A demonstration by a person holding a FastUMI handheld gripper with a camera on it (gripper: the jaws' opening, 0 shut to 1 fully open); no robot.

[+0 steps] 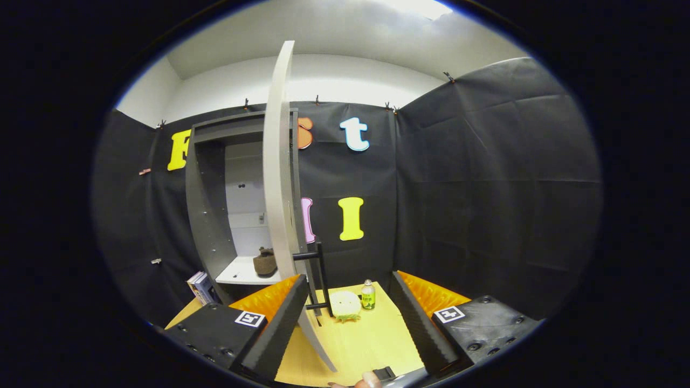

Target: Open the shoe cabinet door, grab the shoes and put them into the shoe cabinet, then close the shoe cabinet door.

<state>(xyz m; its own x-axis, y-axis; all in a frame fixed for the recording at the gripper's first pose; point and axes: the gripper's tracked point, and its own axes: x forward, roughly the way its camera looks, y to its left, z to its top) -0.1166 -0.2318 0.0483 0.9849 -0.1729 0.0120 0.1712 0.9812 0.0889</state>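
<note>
Tool [350,323] fingers spread, door [280,178] edge and handle [318,275] between them, untouched

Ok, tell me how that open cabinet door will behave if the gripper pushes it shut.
The cabinet door looks like a rigid panel, so it should probably swing as one piece, not flex. It stands edge-on between the open gripper fingers, its black handle projecting sideways; a push near that free edge likely turns it easily. It may slam.
</note>
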